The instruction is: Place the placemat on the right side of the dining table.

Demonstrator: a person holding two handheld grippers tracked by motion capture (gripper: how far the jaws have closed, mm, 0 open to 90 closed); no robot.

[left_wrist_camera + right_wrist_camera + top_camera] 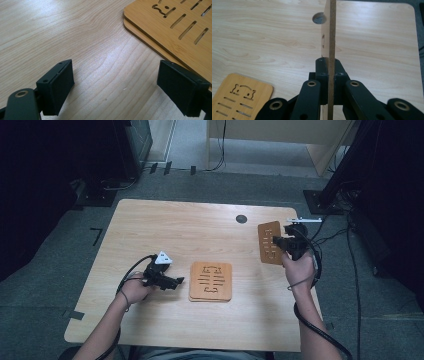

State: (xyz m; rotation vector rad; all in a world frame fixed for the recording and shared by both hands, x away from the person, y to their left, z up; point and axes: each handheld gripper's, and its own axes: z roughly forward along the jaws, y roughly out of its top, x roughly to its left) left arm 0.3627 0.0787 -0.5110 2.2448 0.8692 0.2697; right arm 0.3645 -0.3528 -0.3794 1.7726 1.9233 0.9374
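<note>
A stack of two slotted wooden boards lies flat near the middle of the table, and it serves as the landmark here. Just left of the stack, the left gripper is held low over the bare wood with its jaws spread wide and nothing between them; in the left gripper view the near corner of the stack sits just beyond the jaw on that view's right side, not touching it. Well to the right of the stack and farther back, the right gripper is clamped on a third wooden board, holding it lifted clear of the table and turned up on edge. In the right gripper view that board shows as a thin upright strip pinched between the two jaws. Beyond the stack, toward the far edge of the table, is a small round hole.
</note>
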